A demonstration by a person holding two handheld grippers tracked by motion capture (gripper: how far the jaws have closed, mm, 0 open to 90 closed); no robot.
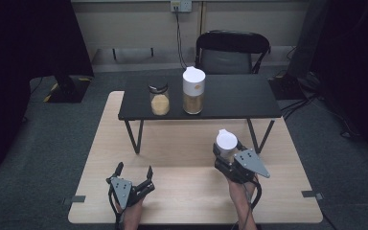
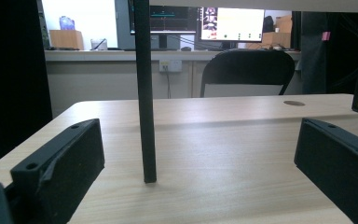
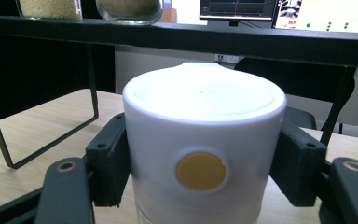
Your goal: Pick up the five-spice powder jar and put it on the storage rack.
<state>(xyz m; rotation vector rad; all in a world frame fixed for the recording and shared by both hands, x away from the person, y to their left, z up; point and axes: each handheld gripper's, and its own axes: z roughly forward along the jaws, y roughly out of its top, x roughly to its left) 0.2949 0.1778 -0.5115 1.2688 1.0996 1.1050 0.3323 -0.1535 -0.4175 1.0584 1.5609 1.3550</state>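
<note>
White plastic marks the thing in hand: a white lidded container (image 1: 225, 142) with a round yellow dot on its side, held between the jaws of the right gripper (image 1: 226, 152) just right of centre in the high view, over the wooden table (image 1: 187, 191) and in front of the black shelf (image 1: 220, 100). In the right gripper view the container (image 3: 203, 149) sits at the middle of the frame, upright, with a black jaw pressing against each flank; the right gripper (image 3: 203, 163) is clamped on it. Whether its base touches the table cannot be told.

At the lower left of the high view the left gripper (image 1: 134, 171) rests low over the table with its jaws spread wide and nothing between them. In the left gripper view the jaws stand far apart at the bottom corners, and a black leg (image 2: 144, 93) of the shelf rises between them farther off.

On the shelf, upper centre of the high view, stand a glass jar (image 1: 159, 99) of pale grains and, just beside it, a taller white-topped canister (image 1: 193, 90).
</note>
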